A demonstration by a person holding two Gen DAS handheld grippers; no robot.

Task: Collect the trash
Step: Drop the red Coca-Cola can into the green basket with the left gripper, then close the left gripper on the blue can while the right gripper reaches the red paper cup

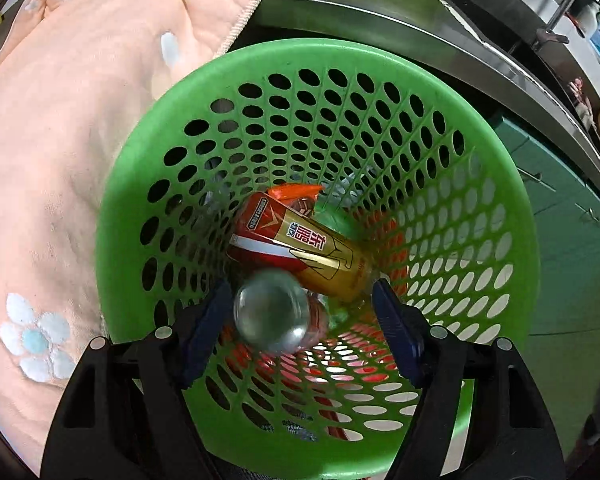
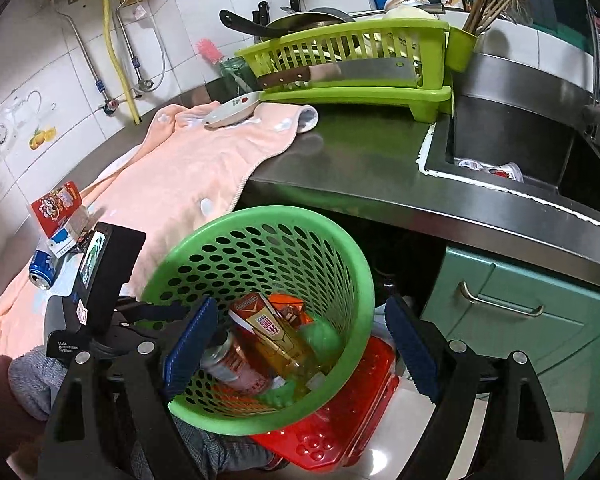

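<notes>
One round green plastic basket with a perforated wall (image 1: pixel 300 46) fills the centre of both views, and the collected trash lies at its bottom. I count three pieces:

- one red-and-gold drink bottle (image 1: pixel 300 248) lying on its side
- one orange wrapper (image 1: pixel 296 192) behind the bottle
- one silver-ended cylinder with a red label (image 1: pixel 270 314), blurred, so I cannot tell whether it is a can or a bottle

The left tongs (image 1: pixel 300 300) point steeply down into the basket mouth. Their two blue pads (image 1: pixel 396 328) are spread, and the blurred cylinder lies between them with a clear gap to the right-hand pad, so they are released. The right tongs (image 2: pixel 300 312) are angled down at the basket from the near side. They gape wide and grasp nothing.

In the right wrist view the left tool's black body sits at the middle left, and one grey knitted sleeve (image 2: pixel 28 380) shows at the lower left. One red plastic piece (image 2: pixel 340 412) lies under the basket, at the lower centre.

One peach towel (image 2: pixel 188 168) drapes over the steel surface (image 2: pixel 360 160) and hangs beside the basket. At the left edge of that frame, three more pieces lie on the towel:

- one blue can (image 2: pixel 42 270)
- one red-and-white carton (image 2: pixel 58 208)
- one small white-and-blue box (image 2: pixel 62 242)

At the upper centre, one lime-green dish rack (image 2: pixel 360 92) carries one cleaver (image 2: pixel 340 72). One sink (image 2: pixel 520 140) sits at the right.
</notes>
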